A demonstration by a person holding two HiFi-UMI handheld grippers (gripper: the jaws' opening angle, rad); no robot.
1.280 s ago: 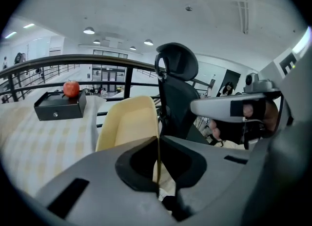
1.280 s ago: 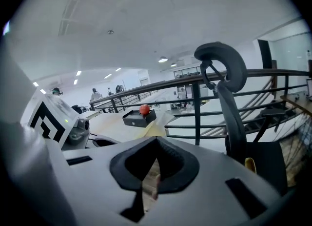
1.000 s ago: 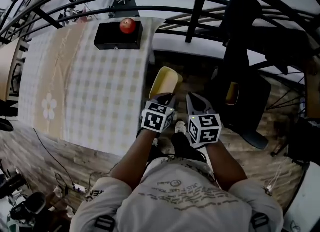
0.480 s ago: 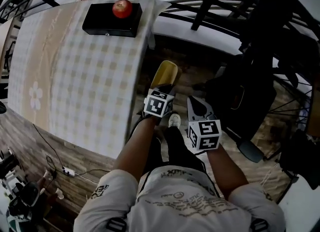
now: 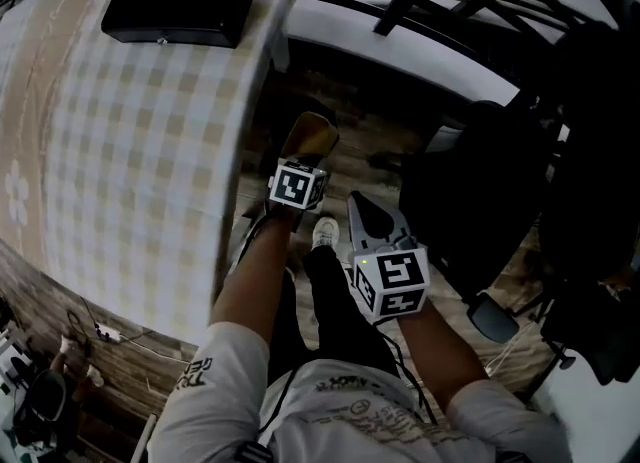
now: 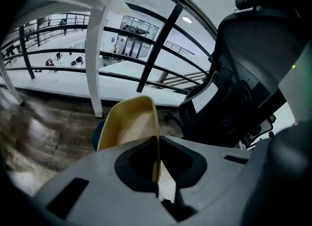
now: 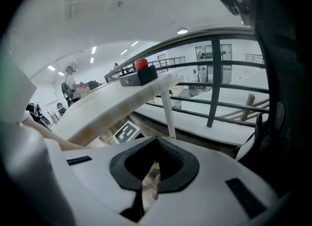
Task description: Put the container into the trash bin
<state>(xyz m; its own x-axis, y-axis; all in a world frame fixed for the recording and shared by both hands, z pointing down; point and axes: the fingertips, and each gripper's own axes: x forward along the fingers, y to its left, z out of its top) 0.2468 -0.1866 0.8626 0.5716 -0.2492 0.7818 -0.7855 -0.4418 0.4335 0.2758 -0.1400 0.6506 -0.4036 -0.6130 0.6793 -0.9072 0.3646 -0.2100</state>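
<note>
Left gripper [image 6: 157,141]: clenched on the thin side wall of the container [image 6: 127,122]; the container hangs in the air over the plank floor [image 6: 44,122], just off the table [image 5: 130,151] edge
Right gripper [image 7: 156,141]: jaws together; nothing between them
Risk: an edge-only pinch, so the light shell could pivot or slip out; no trash bin is in view, so a release here would likely miss
Materials: container pale yellow, smooth, rounded, thin-walled, probably plastic; table covering soft-looking, checked

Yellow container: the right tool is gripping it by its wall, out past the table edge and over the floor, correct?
No. The left tool grips the yellow container by its wall, and the left gripper view shows that wall between its closed jaws. It is past the table edge, over the floor.
</note>
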